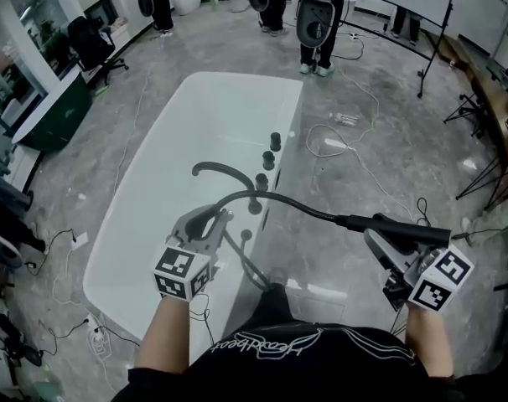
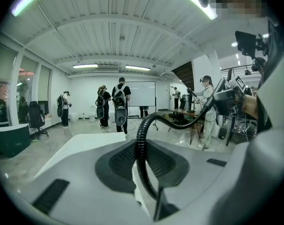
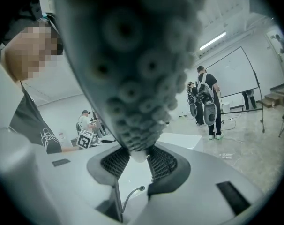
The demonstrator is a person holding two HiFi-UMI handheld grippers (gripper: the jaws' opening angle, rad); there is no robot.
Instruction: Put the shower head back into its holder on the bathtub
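So the right tool [image 3: 134,161] was clamped on the shower head [image 1: 390,224], handle pointing left at the tub fittings [image 1: 261,181] ahead-left of it. The left tool [image 2: 143,165], nearer them, was pinching the hose [image 1: 279,196].

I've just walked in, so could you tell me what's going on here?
A person at a white bathtub works two grippers. The right gripper clamps the black shower head, out beside the tub; the left gripper grips its hose over the rim. The head is not yet back on the tub.
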